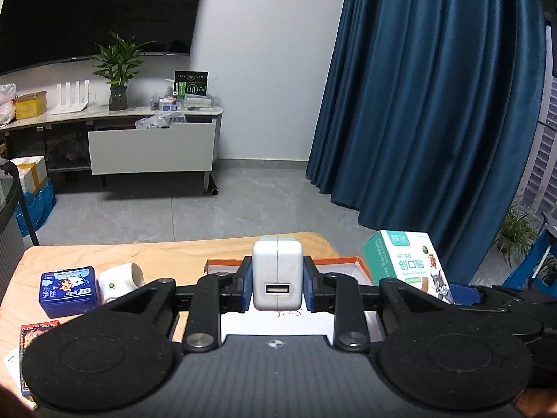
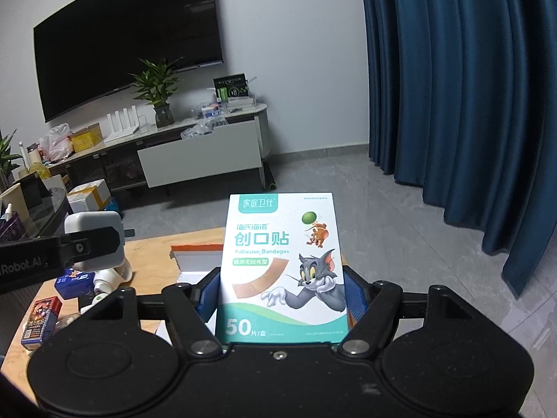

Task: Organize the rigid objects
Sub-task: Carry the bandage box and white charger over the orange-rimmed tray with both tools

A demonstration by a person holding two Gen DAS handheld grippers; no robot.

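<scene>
My left gripper point(image 1: 277, 284) is shut on a white USB charger point(image 1: 277, 273) and holds it above the white box with an orange rim point(image 1: 351, 263). The charger also shows in the right wrist view point(image 2: 95, 240), clamped in the left gripper's black finger. My right gripper point(image 2: 280, 296) is shut on an adhesive bandage box point(image 2: 280, 264), upright, with cartoon cat and mouse print. That box also shows at the right in the left wrist view point(image 1: 407, 264). The orange-rimmed box point(image 2: 196, 252) lies behind and left of it.
On the wooden table point(image 1: 167, 254) lie a blue tin point(image 1: 68, 291), a white round device point(image 1: 120, 280) and a red card pack point(image 1: 33, 334). They also show in the right wrist view: tin point(image 2: 71, 282), card pack point(image 2: 40, 318). A TV cabinet and blue curtain stand beyond.
</scene>
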